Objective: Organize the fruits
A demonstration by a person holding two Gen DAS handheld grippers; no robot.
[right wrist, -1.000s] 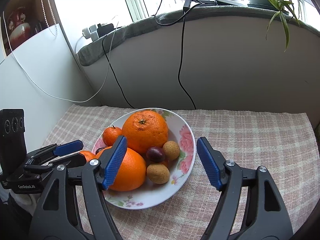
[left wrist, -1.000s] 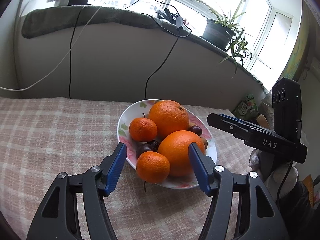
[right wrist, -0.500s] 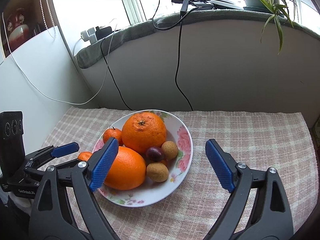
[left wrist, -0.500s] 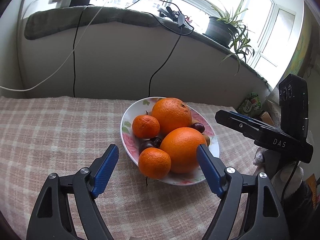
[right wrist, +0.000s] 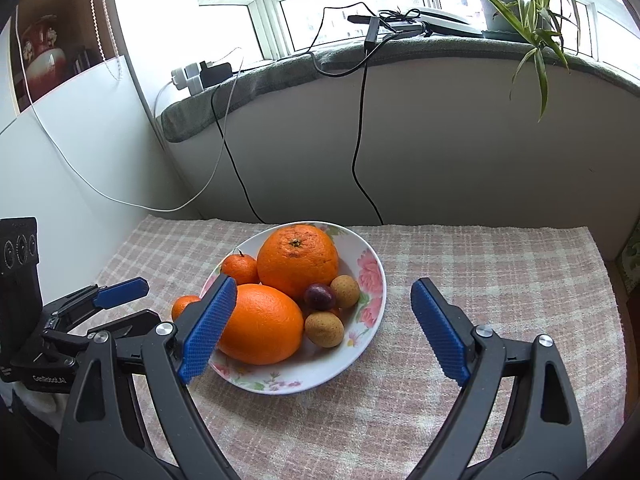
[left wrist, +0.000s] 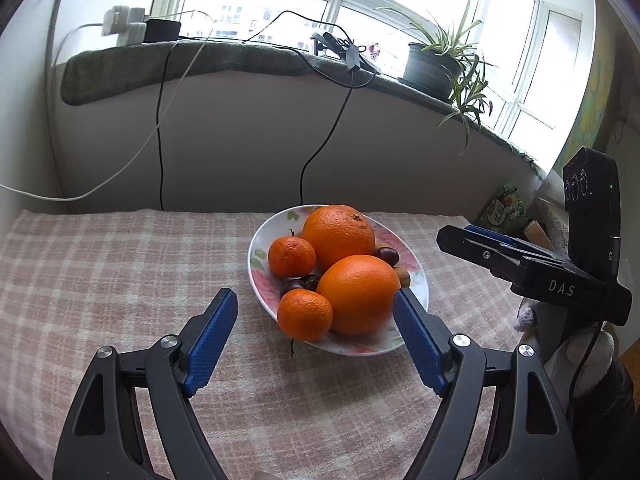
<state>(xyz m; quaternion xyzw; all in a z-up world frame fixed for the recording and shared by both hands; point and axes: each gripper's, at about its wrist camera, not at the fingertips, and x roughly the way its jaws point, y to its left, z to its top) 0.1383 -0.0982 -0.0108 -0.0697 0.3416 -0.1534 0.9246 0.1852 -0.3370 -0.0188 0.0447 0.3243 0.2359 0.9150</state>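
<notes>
A flowered white plate [left wrist: 259,256] stands on the plaid cloth and holds two big oranges [left wrist: 338,236] [left wrist: 358,300], two mandarins [left wrist: 292,256] [left wrist: 305,314] and dark plums [left wrist: 387,256]. My left gripper [left wrist: 314,300] hovers open just short of the plate's near rim, its pads clear of the fruit. From the other side, the plate [right wrist: 376,280] also shows two brown small fruits [right wrist: 345,290] [right wrist: 324,328] beside a plum [right wrist: 319,297]. My right gripper [right wrist: 324,286] is open in front of it with nothing held. Each gripper appears at the edge of the other's view [left wrist: 472,240] [right wrist: 136,300].
The plaid cloth [left wrist: 120,272] covers the table up to a pale wall. Black and white cables [right wrist: 360,152] hang down that wall from a padded sill with a power strip [left wrist: 124,26] and a potted plant [left wrist: 432,68]. A green packet [left wrist: 502,208] lies past the table's right end.
Both grippers' jaws have spread wider and both have drawn back slightly from the plate, which looks smaller now. The fruit has not moved.
</notes>
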